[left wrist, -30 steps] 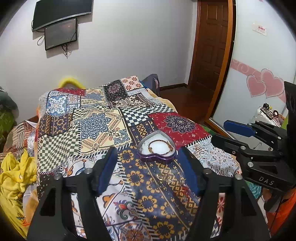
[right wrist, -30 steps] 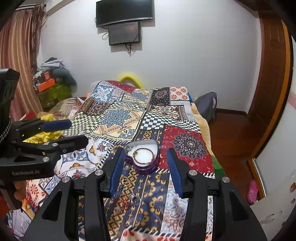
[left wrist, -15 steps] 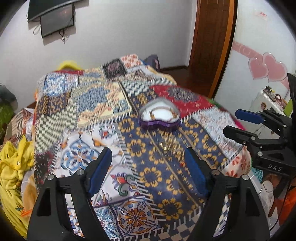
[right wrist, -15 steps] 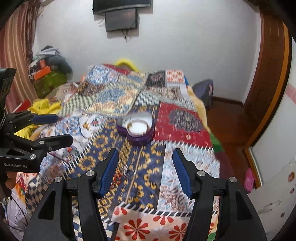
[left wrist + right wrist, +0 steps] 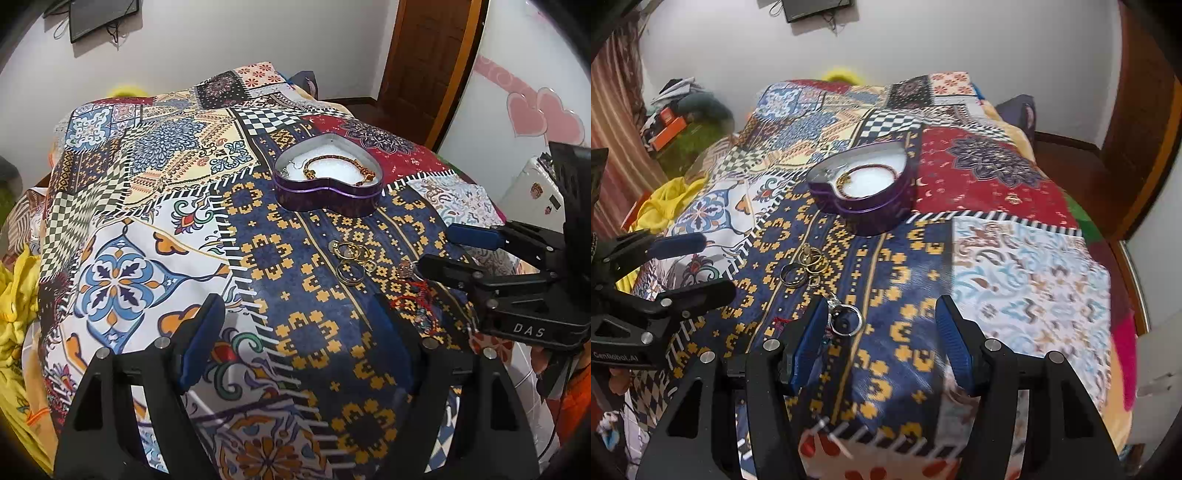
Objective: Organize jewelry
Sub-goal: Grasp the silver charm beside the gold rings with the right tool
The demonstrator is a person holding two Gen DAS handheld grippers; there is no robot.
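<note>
Heart tin (image 5: 327, 192): parked open on the quilt (image 5: 155, 236), bracelet (image 5: 338, 168) already inside.
Loose rings (image 5: 351, 260): left just in front, easy reach.
Left gripper (image 5: 295, 347): spread wide, nothing held.
Right gripper (image 5: 881, 332): released too, hung over the silver ring (image 5: 846, 321).

Left wrist view from the near-left, right wrist view from the near-right, both looking down close, sharing the heart-shaped box (image 5: 328, 176) (image 5: 862, 186).

The red thread piece (image 5: 413, 295) is partly hidden behind the right gripper (image 5: 436, 251) (its shape is unclear), and small items (image 5: 829, 173) inside the heart box (image 5: 860, 206) are too small to tell.
</note>
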